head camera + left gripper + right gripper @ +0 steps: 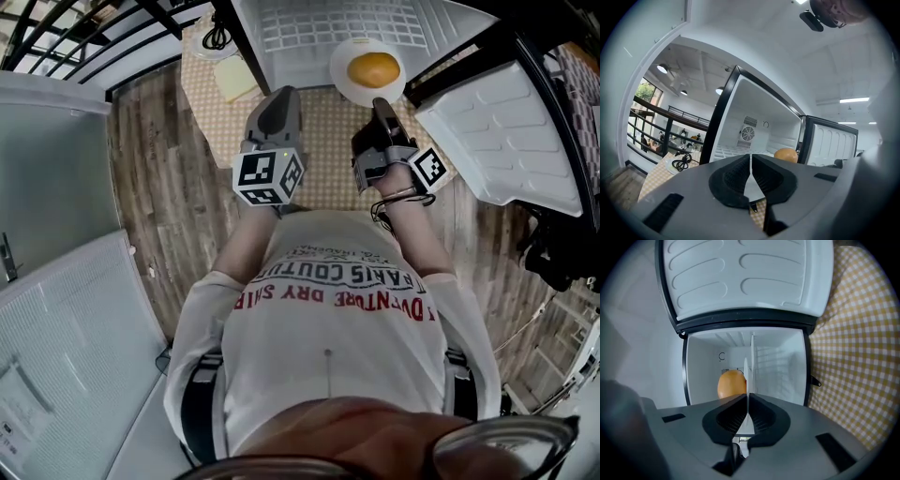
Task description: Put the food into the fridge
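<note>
My right gripper (379, 103) is pinched on the rim of the round white plate (343, 82), and the round orange bun (373, 68) sits on that plate. The plate is right at the mouth of the small white fridge (701, 371), which is open. My left gripper (278, 101) is closed on nothing. I think this is the putting-in step. Next the plate needs to slide in flat onto the wire shelf (328, 23), and then I let go.

A glossy white plate (339, 80) carries smooth-skinned, matt golden food (373, 68) before the fridge (337, 28), whose liner is moulded white plastic with a soft sheen. Checked woven cloth (323, 141) lies beneath, and the floor (155, 197) is weathered, grainy wood planking.
</note>
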Tool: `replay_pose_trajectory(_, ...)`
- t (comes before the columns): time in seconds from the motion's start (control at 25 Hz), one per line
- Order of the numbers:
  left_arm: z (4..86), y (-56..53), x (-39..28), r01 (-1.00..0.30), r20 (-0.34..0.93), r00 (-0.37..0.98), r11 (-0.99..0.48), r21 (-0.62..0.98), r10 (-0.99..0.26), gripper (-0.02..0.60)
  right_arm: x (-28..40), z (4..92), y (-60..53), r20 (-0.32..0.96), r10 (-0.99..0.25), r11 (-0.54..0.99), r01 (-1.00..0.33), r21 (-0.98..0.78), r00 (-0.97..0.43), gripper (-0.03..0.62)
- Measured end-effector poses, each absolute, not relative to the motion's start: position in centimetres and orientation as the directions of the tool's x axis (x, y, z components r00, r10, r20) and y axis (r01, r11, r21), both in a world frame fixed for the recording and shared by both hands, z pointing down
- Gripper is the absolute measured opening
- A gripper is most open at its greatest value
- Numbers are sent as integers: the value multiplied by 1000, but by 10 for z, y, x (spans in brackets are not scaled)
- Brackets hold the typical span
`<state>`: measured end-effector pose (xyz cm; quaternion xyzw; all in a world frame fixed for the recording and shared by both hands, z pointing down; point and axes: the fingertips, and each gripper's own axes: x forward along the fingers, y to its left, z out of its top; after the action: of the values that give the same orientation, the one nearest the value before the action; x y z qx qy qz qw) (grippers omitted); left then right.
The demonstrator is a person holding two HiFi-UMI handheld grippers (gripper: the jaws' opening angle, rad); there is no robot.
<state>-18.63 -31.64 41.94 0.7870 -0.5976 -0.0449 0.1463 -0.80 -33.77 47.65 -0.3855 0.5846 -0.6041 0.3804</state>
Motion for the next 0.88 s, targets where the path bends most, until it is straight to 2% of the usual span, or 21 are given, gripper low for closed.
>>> replay_pose_trajectory(0.36,424,-343,-186,-938,119,246,-206,278,-962,34,-21,467,-388,32,-892,-30,-11,-999,-452,32)
replay_pose_trajectory(0.88,441,-361,-174,-936,158,236,-181,302,-959,34,-26,471,-448,100,-898,-74,-77,-994,-428,32)
